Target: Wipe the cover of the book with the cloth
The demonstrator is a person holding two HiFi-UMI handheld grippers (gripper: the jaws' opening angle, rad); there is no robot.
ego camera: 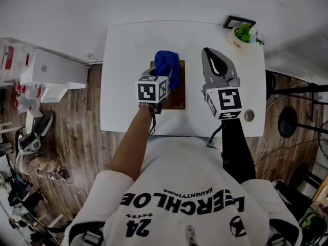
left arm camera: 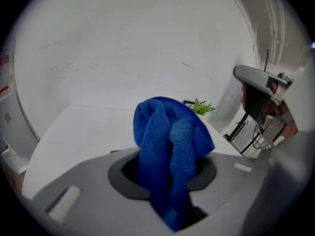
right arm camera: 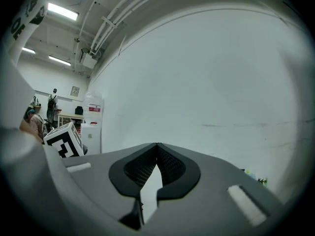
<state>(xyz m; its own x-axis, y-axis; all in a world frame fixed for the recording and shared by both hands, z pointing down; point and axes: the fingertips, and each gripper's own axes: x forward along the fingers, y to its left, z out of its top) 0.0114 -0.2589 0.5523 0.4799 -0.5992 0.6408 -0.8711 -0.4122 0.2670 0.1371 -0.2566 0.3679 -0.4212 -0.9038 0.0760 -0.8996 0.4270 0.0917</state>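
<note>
A brown book (ego camera: 177, 99) lies flat on the white table (ego camera: 123, 76), mostly hidden under the left gripper and the cloth. My left gripper (ego camera: 166, 68) is shut on a bunched blue cloth (ego camera: 168, 65) that it holds above the book. In the left gripper view the cloth (left arm camera: 170, 151) stands up from between the jaws. My right gripper (ego camera: 214, 55) hovers over the table right of the book, tilted up, its jaws meeting at the tips with nothing between them (right arm camera: 156, 146).
A small potted plant (ego camera: 245, 33) with a black frame (ego camera: 237, 20) behind it stands at the table's far right corner. A small round object (ego camera: 249, 115) sits near the front right edge. White boxes (ego camera: 51, 70) stand on the floor to the left.
</note>
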